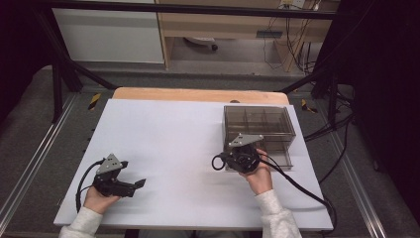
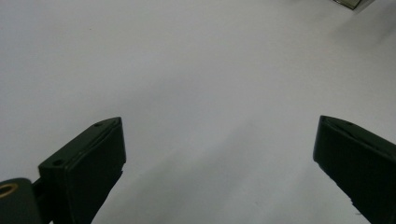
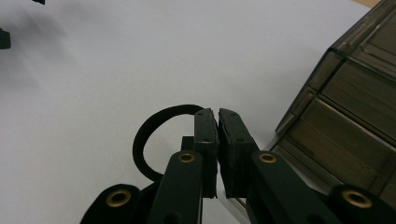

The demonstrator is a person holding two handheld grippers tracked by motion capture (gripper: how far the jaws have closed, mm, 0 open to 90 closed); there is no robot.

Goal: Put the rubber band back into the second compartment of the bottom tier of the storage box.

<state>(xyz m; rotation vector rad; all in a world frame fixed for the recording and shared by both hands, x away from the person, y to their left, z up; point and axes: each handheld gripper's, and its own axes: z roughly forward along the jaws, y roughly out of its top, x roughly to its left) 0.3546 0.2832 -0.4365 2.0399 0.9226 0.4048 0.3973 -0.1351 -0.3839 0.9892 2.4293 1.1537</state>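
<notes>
Band: a black loop (image 3: 154, 140) sits pinched at one end between the right gripper's jaws, curling out to their left over the white table top; in the high view the loop (image 1: 218, 162) hangs off the gripper's left side, just in front of the drawer box.
Right gripper: the right gripper (image 3: 217, 116) has its jaws pressed nearly together on the band's edge, a thin slit left between the pads.
Drawer box: a smoky see-through box (image 1: 258, 130) with compartments on top and drawers at the front stands on the right half of the table, close beside the right gripper (image 1: 241, 157).
Left gripper: the left gripper (image 2: 219, 140) rests with its jaws spread wide and nothing between them, well apart from the box, near the left front of the table (image 1: 163, 139).
Step in hand: probably carrying the band to or from the box.
How to do it well: keep the pinch firm, since the hold is only on the band's edge; move level and slowly so the loop does not swing or snag a drawer front.
Risk: the loop could slip out or catch on the box corner.
</notes>
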